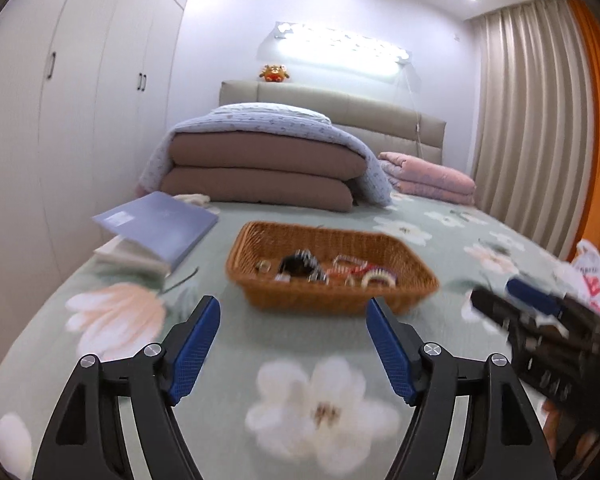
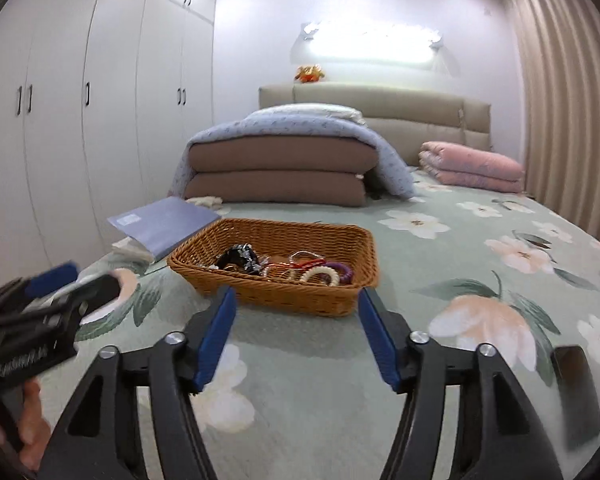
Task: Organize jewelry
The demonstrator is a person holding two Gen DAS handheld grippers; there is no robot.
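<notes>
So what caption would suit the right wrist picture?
Open right gripper faces a wicker basket of jewelry on a floral bedspread.

Left wrist view: low over the floral bedspread [image 1: 228, 412], facing the headboard [image 1: 332, 108], wicker basket [image 1: 328, 300] near, ahead. Right wrist view: same height and heading, set just to the right. Shared: basket [image 2: 276, 292], folded quilts, wardrobe, and each other's gripper at frame edge.
</notes>
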